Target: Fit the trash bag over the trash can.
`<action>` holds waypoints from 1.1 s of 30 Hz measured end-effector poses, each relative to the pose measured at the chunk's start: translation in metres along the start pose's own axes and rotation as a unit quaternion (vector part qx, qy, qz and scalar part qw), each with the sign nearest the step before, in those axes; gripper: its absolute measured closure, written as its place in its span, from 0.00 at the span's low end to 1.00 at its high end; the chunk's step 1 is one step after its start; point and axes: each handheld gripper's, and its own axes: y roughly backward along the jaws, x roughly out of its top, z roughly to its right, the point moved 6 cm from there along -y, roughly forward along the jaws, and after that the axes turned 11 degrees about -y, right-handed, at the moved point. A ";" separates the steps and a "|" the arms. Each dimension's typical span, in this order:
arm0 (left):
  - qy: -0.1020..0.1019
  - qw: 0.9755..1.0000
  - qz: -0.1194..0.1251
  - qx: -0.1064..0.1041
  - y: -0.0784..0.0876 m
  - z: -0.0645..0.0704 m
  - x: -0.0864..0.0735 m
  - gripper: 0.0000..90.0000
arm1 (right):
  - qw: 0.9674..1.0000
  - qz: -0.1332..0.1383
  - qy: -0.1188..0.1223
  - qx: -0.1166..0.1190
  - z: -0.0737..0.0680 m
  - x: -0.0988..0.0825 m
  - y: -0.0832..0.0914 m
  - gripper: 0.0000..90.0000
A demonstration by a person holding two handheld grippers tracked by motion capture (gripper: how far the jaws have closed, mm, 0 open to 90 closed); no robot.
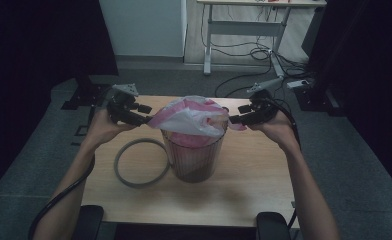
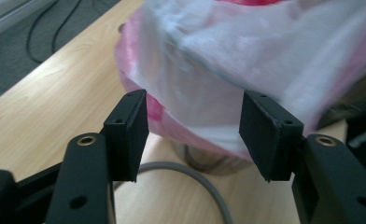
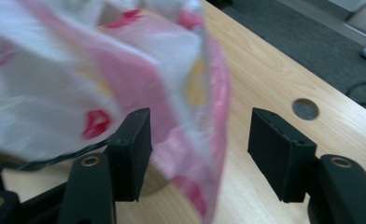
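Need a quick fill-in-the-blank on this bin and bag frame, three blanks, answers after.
1. The pink and white plastic bag is draped over the top of the brown ____.
2. On the table, to the left of the bin, lies a grey ____.
3. The jaws of the left gripper and the right gripper both stand ____.

Missing words: bin; ring; open

The high view looks down on the table (image 1: 194,200); both gripper views face the bag (image 1: 191,116) close up from opposite sides.
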 end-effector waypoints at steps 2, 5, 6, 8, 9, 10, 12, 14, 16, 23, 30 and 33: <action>-0.004 1.000 0.001 -0.002 0.006 0.005 -0.004 0.45 | 1.000 0.001 0.003 0.005 -0.002 -0.002 0.002 0.42; -0.004 1.000 0.013 -0.019 0.016 0.010 -0.009 0.43 | 1.000 0.000 0.019 0.020 -0.009 -0.007 0.007 0.38; -0.005 1.000 0.014 -0.020 0.018 0.011 -0.009 0.42 | 0.999 0.001 0.023 0.023 -0.011 -0.007 0.007 0.36; -0.006 1.000 0.015 -0.022 0.019 0.012 -0.009 0.40 | 0.999 0.004 0.030 0.021 -0.012 -0.004 0.007 0.35; -0.011 1.000 0.016 -0.023 0.024 0.013 -0.008 0.39 | 0.999 0.007 0.033 0.019 -0.013 -0.002 0.006 0.35; -0.013 0.999 0.019 -0.023 0.026 0.014 -0.008 0.38 | 0.999 0.009 0.033 0.019 -0.013 0.000 0.006 0.34; -0.016 0.999 0.027 -0.031 0.031 0.016 -0.006 0.37 | 0.999 0.012 0.037 0.018 -0.013 0.005 0.004 0.34; -0.022 0.999 0.033 -0.036 0.035 0.018 -0.004 0.35 | 0.999 0.012 0.040 0.016 -0.013 0.009 0.003 0.35; -0.030 0.998 0.040 -0.037 0.036 0.020 0.000 0.34 | 0.999 0.014 0.043 0.017 -0.014 0.014 0.000 0.40; -0.049 0.998 0.020 -0.034 0.012 0.022 0.018 0.55 | 0.998 0.002 0.062 0.031 -0.026 0.016 -0.006 0.89; -0.067 0.996 0.019 -0.048 0.005 0.038 0.013 0.99 | 0.996 -0.017 0.065 0.059 -0.038 -0.008 0.010 0.98; -0.073 0.996 0.020 -0.053 0.006 0.045 0.006 0.99 | 0.995 -0.024 0.064 0.076 -0.043 -0.023 0.013 0.98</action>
